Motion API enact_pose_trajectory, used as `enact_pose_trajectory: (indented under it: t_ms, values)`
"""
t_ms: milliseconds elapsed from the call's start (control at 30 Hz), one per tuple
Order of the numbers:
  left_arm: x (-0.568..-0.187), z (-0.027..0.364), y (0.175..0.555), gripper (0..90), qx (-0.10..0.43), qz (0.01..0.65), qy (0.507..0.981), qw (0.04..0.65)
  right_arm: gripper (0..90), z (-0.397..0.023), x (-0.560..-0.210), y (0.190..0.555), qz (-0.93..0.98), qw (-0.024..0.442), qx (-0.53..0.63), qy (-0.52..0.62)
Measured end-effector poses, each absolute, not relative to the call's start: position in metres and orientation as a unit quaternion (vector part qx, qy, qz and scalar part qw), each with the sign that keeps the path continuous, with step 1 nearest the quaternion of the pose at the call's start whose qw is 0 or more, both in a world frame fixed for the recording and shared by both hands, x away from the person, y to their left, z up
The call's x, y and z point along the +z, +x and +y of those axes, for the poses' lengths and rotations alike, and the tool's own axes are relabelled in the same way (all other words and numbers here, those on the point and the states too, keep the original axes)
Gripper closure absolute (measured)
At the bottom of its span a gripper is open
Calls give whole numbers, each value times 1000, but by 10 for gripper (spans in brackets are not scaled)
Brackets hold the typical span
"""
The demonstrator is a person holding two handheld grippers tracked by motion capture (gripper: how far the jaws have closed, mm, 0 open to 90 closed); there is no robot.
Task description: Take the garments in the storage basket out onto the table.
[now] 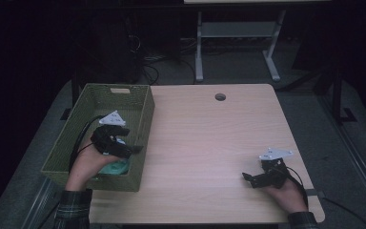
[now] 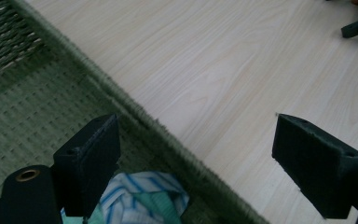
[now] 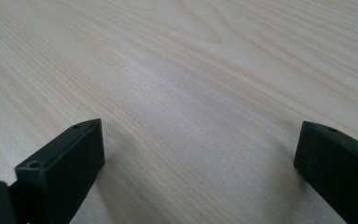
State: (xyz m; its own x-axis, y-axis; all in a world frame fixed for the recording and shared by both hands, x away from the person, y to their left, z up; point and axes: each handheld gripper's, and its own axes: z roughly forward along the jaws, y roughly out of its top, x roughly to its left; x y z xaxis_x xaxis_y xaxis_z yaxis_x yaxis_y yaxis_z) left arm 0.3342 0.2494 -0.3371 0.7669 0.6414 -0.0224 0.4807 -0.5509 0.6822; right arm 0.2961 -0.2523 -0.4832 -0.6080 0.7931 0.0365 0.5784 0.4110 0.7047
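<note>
Woven green basket (image 1: 138, 112) holds striped cloth (image 2: 142, 200); left gripper (image 2: 196, 158) above it released, right gripper (image 3: 200, 163) released.

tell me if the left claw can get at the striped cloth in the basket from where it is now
Probably yes. The left claw hangs open just above the striped cloth inside the green basket, and nothing lies between them; one jaw sits over the basket's rim toward the table.

The green woven rectangular basket (image 1: 143, 119) sits at the left edge of my pale wooden worktop (image 1: 209, 143). The crumpled blue-and-white striped cloth (image 2: 142, 200) lies in its near end, under my left hand-held gripper (image 1: 124, 148); my right hand-held gripper (image 1: 250, 180) rests on the worktop's near right.
</note>
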Motion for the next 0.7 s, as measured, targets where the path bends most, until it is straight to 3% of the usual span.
enact_pose_trajectory:
  t_ms: [400, 467, 700]
  values:
    - [-343, 275, 335, 147, 119, 352, 871, 321, 13, -252, -483, 296, 826, 154, 350, 414]
    - [-344, 280, 336, 187, 122, 354, 871, 317, 13, -252, -483, 296, 826, 154, 350, 414]
    - [-352, 291, 339, 205, 126, 368, 875, 289, 14, -252, -483, 296, 826, 154, 350, 414]
